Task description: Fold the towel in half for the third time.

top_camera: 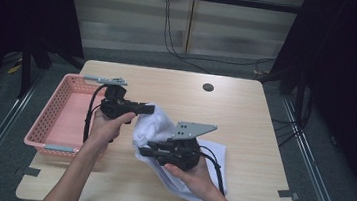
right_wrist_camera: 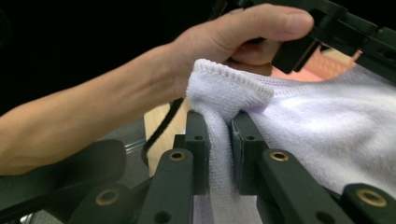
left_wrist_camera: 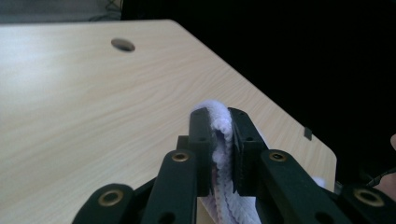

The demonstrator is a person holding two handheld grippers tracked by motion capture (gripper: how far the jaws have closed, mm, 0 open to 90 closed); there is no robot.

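Observation:
A white towel [top_camera: 156,123] is held up off the wooden table [top_camera: 245,112] between both grippers, its lower part trailing down to the tabletop near the front. My left gripper [top_camera: 151,109] points right and is shut on the towel's upper edge; the towel [left_wrist_camera: 222,140] shows pinched between its two black jaws. Lower and to the right, my right gripper [top_camera: 142,151] points left and is shut on another edge of the towel [right_wrist_camera: 219,140], whose hemmed corner bulges above the jaws. Beyond those jaws is the person's left hand [right_wrist_camera: 224,42].
A pink plastic basket [top_camera: 64,118] stands at the table's left edge, beside the left hand. A round cable hole [top_camera: 208,87] sits in the table's far middle. Bare wood lies to the right and at the back. Dark floor surrounds the table.

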